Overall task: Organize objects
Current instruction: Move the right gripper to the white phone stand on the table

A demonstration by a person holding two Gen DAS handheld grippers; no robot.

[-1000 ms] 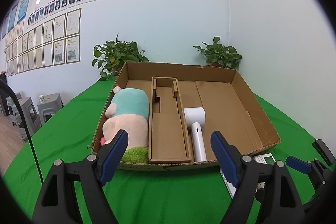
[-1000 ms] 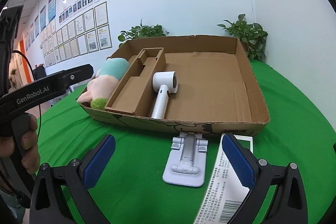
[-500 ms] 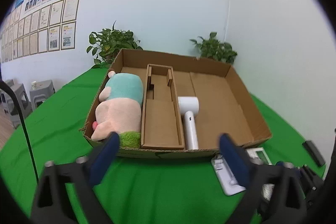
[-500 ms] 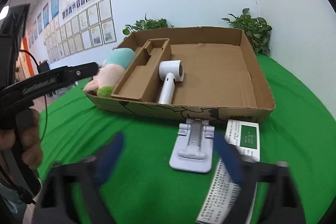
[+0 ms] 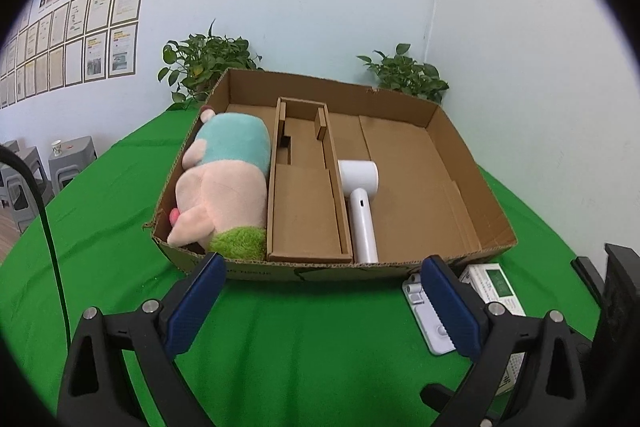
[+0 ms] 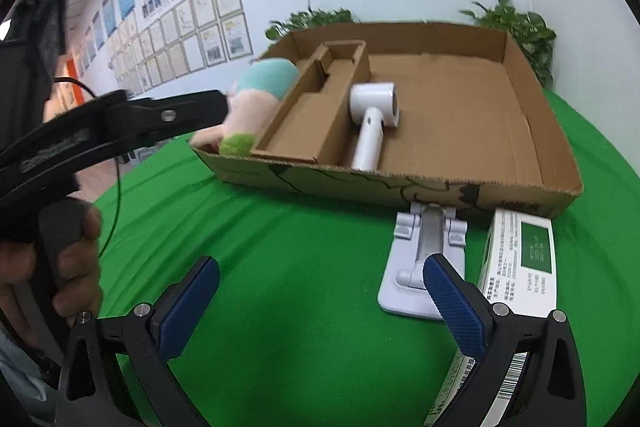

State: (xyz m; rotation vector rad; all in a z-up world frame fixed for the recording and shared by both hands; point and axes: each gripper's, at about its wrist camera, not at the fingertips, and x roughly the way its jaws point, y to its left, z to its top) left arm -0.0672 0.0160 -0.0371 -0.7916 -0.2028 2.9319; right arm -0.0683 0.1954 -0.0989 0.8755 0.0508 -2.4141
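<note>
Both grippers [image 5: 320, 301] [image 6: 320, 301]: black frames w/ silver screws, textured blue pads [image 5: 196, 303]; black cable [image 5: 44, 211], bare-skinned hand [image 6: 52, 267].

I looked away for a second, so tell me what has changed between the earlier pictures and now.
Only the views shifted: the left gripper rose and tilted to look further down into the cardboard box, and the right gripper swung a little left. Both are open and empty, as before. The plush toy, hair dryer, white stand and small carton lie where they were.
</note>
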